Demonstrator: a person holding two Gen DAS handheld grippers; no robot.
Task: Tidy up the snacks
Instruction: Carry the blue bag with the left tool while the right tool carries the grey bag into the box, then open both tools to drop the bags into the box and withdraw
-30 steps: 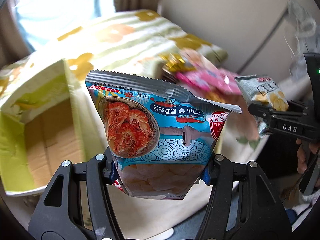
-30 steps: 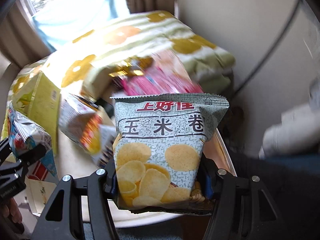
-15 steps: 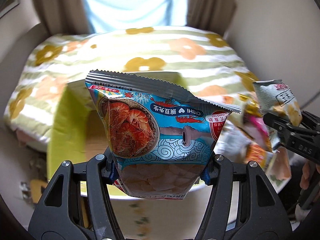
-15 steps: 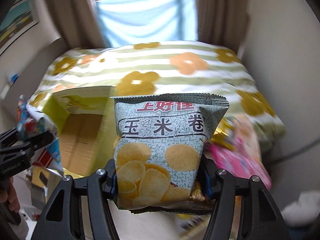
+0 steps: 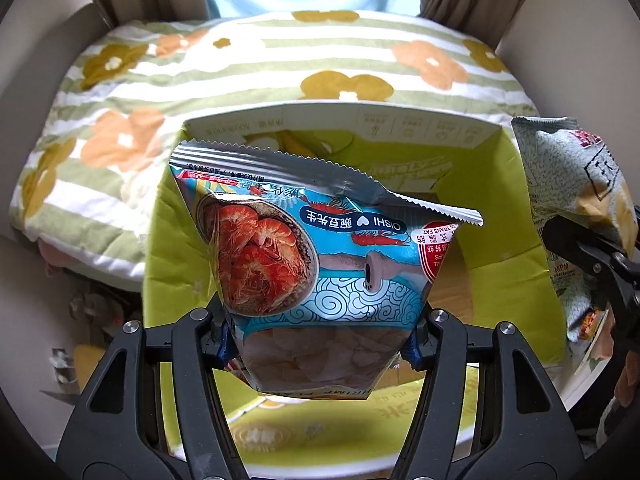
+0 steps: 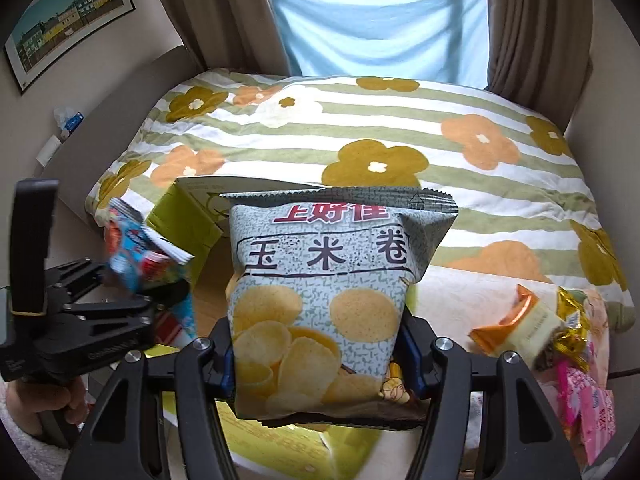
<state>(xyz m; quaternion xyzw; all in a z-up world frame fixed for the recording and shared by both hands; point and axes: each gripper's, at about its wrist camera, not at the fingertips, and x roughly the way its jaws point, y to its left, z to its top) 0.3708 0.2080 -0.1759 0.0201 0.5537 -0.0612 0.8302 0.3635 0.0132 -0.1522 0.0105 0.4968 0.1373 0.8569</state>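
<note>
Behind the box (image 5: 508, 208): bed (image 6: 360, 128) with flower blanket, blue curtain (image 6: 380, 24) at the window. Green cardboard box, open on top, bare brown bottom showing inside. Above the box: left tool (image 5: 320, 336) squeezed tight on a blue shrimp chip bag (image 5: 312, 264), held upside down. Beside it, over the box's right edge: right tool (image 6: 318, 356) clamped on a grey corn chip bag (image 6: 320, 300), held upright. Right of the box: a pile of loose snacks (image 6: 560, 340), orange, gold and pink packs.
</note>
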